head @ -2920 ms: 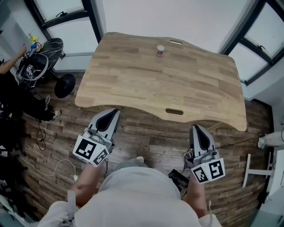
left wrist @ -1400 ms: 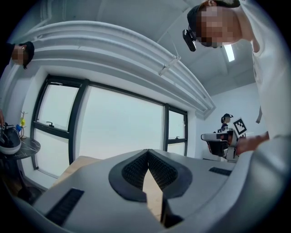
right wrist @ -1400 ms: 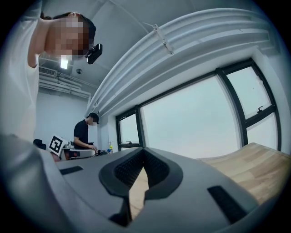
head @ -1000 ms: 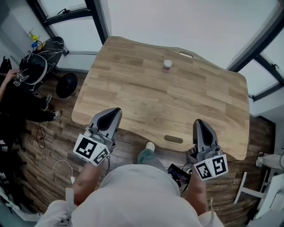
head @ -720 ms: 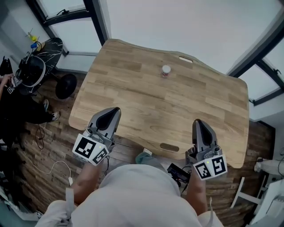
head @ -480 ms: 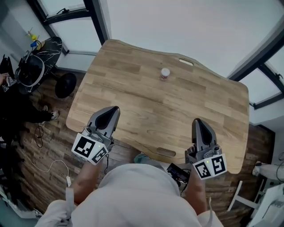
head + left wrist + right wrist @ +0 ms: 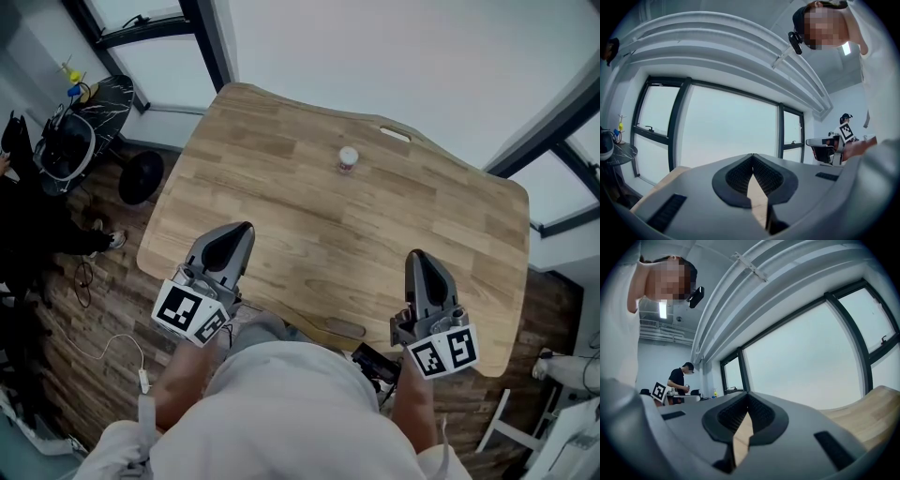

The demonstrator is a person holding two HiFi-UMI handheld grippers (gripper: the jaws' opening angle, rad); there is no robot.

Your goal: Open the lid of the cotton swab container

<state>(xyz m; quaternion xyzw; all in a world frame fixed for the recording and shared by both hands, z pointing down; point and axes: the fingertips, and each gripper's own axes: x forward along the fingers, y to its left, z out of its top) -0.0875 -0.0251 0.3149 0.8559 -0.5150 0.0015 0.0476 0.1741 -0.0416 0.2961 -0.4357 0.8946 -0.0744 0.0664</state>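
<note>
Head view: the cotton swab container (image 7: 348, 159) stands capped, far across the wooden table (image 7: 281, 202). The left gripper (image 7: 234, 232) and right gripper (image 7: 415, 257), both closed and empty, hover at its near edge, apparently before any approach.

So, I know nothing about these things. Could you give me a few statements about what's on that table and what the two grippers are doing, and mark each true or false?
1. The cotton swab container stands upright on the wooden table. True.
2. The left gripper is holding the container. False: it holds nothing and is over the table's near edge, well apart from the container.
3. Both grippers have their jaws shut. True: the right gripper is shut on nothing too.
4. The container sits right at the table's near edge, between the grippers. False: it stands toward the far side of the table.
</note>
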